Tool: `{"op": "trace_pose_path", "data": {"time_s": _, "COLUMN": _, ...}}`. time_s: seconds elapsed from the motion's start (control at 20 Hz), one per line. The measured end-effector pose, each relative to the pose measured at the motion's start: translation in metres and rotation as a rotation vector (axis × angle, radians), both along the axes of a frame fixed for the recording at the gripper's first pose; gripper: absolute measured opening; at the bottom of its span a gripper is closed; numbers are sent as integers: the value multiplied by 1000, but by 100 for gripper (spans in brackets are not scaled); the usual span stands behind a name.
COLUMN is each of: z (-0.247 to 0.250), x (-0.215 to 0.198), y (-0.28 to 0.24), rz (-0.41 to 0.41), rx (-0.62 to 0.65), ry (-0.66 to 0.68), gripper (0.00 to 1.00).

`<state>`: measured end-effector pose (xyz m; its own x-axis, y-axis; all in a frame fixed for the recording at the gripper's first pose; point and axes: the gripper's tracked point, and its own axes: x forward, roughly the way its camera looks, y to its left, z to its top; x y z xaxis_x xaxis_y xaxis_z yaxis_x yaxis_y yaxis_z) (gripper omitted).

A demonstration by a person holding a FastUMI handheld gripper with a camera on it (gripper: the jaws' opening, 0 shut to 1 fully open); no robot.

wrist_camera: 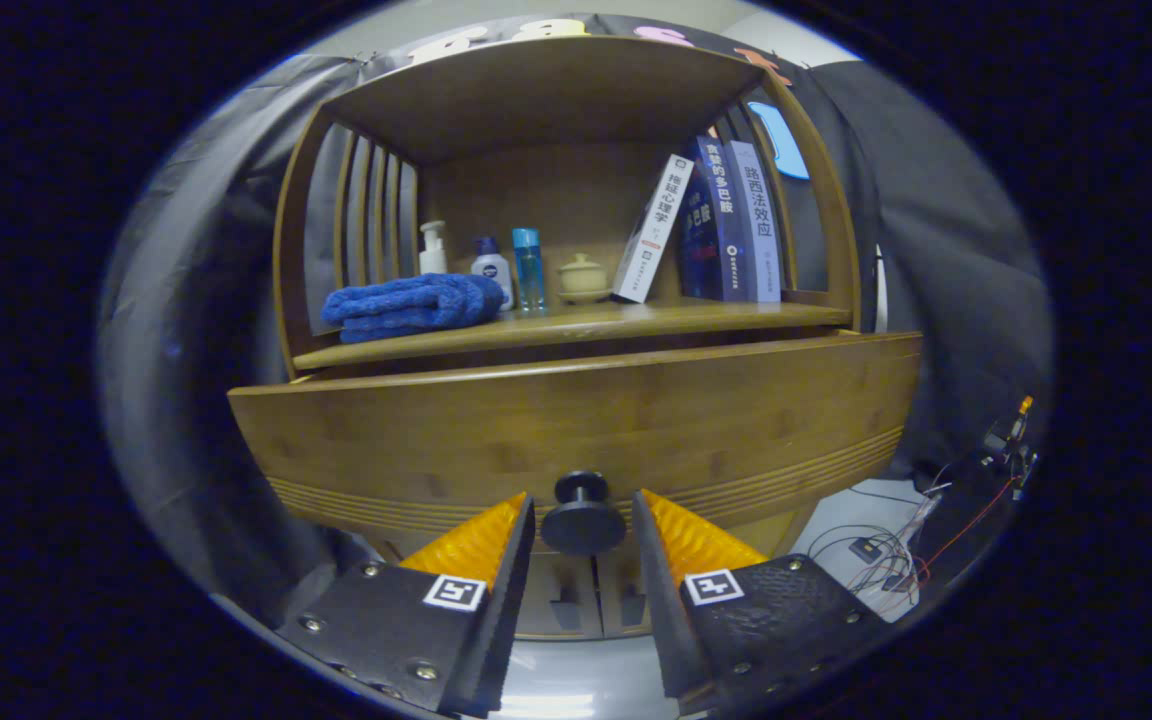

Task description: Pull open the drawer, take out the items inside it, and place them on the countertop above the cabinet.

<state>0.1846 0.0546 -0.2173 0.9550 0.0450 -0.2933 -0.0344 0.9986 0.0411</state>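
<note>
The wooden drawer front (576, 420) spans the cabinet just below the countertop (636, 318). Its dark round knob (582, 515) sits low in the middle of the front. My gripper (582, 500) is open, one finger on each side of the knob with a thin gap on both sides, so neither finger presses on it. The drawer's top edge stands a little forward of the countertop's lip. The drawer's inside and whatever lies in it are hidden from me.
On the countertop lie a folded blue towel (411, 305), three small bottles (491, 268), a lidded cup (583, 277) and three leaning books (716, 225). A shelf roof (546, 95) and slatted sides enclose it. Cables (886, 560) lie on the floor lower right.
</note>
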Motion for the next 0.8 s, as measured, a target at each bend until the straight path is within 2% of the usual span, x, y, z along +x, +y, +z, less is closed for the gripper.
{"op": "trace_pose_path", "data": {"time_s": 0.05, "z": -2, "x": 12, "y": 0, "rz": -10, "rx": -11, "ry": -9, "gripper": 45}}
{"op": "trace_pose_path", "data": {"time_s": 0.15, "z": -3, "x": 8, "y": 3, "rz": -3, "rx": 1, "ry": -7, "gripper": 37}}
{"op": "trace_pose_path", "data": {"time_s": 0.3, "z": -3, "x": 6, "y": 4, "rz": 2, "rx": -26, "ry": 26, "gripper": 32}}
{"op": "trace_pose_path", "data": {"time_s": 0.5, "z": -2, "x": -17, "y": 1, "rz": -11, "rx": -10, "ry": 24, "gripper": 31}}
{"op": "trace_pose_path", "data": {"time_s": 0.8, "z": -7, "x": -67, "y": -3, "rz": -89, "rx": 3, "ry": 31, "gripper": 31}}
